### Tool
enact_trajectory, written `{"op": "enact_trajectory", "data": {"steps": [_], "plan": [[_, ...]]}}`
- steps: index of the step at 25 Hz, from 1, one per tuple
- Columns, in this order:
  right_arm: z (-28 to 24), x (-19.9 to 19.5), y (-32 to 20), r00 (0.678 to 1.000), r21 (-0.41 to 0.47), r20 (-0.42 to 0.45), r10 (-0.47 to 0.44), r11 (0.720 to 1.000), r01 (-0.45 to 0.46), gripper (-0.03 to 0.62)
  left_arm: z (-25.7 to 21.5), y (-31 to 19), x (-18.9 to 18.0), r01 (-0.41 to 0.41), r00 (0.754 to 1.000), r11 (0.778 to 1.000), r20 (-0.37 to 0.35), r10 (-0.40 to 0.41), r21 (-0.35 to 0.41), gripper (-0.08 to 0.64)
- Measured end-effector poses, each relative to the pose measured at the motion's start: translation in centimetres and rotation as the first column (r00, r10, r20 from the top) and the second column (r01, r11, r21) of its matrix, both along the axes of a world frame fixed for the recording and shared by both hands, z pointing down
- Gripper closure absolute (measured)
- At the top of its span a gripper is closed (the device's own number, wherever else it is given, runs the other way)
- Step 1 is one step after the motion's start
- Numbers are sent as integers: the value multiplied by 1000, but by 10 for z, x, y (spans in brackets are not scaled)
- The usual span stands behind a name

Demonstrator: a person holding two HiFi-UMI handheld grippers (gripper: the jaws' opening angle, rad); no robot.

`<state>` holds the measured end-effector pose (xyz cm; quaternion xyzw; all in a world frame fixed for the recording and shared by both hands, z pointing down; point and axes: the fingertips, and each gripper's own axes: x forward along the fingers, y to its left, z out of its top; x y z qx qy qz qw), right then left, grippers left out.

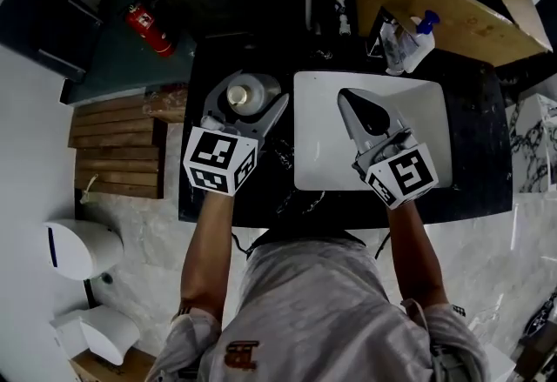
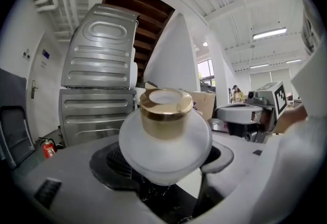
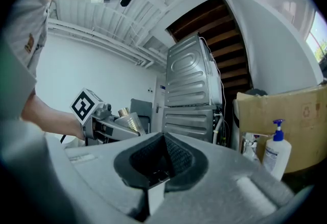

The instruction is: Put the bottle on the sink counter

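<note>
While over counter — bottle in left gripper

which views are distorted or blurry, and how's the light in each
Head view: dim; the black counter loses detail, the white sink stays bright. Left gripper view: fisheye, dark corners, the near bottle washed-out and soft. Right gripper view: same fisheye bending, dark corners, background sharp, near foreground soft.

Left tongs: grey jaws are seen closed on a frosted white bottle, its round body pressed from both sides. The bottle is held upright, topped by a gold cap. Behind it a ribbed steel appliance is noted, and a red fire extinguisher low at the left edge.
</note>
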<state>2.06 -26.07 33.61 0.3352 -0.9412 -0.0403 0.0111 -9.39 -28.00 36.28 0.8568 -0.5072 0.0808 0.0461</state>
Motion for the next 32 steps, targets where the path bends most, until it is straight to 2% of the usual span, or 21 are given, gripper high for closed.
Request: {"op": "enact_trajectory", "data": {"steps": [9, 18, 22, 32], "plan": [[24, -1, -16, 998, -40, -48, 29, 999, -31, 592, 59, -33, 0, -5, 998, 988, 64, 15, -153, 232], [41, 5, -17, 998, -79, -55, 23, 996, -28, 592, 119, -58, 6, 8, 988, 944, 151, 44, -328, 232], [44, 9, -18, 998, -84, -52, 23, 996, -27, 592, 134, -63, 9, 16, 983, 930, 177, 53, -368, 232], [49, 19, -17, 998, -96, -48, 28, 995, -33, 592, 152, -71, 8, 40, 977, 910, 206, 51, -413, 232]]}}
